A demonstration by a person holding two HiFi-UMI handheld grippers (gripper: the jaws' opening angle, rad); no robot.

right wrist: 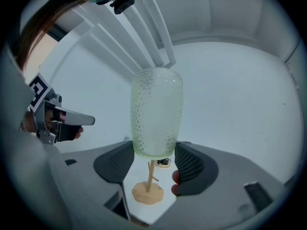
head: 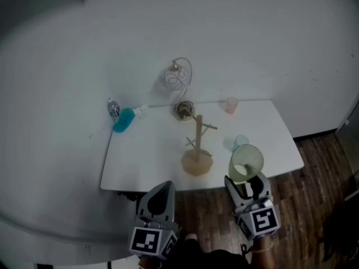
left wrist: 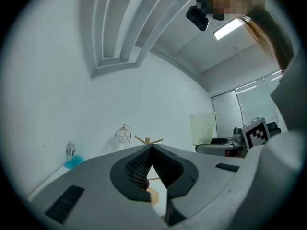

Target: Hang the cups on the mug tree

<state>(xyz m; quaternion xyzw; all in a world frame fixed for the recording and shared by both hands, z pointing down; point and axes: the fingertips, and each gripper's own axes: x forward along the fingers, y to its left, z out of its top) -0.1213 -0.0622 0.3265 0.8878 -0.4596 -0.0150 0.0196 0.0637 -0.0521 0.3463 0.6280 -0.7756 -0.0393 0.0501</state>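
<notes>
A wooden mug tree stands on the white table, near its front edge. My right gripper is shut on a pale green dotted cup, held upright at the table's front right edge. In the right gripper view the green cup fills the gap between the jaws of the right gripper, with the mug tree beyond it. My left gripper hangs in front of the table, shut and empty. In its own view, the left gripper has its jaws meeting. A light blue cup and a pink cup stand on the table.
At the table's back edge are a wire ornament, a dark round object, a blue item and a small bottle. White wall lies behind the table, wooden floor to its right.
</notes>
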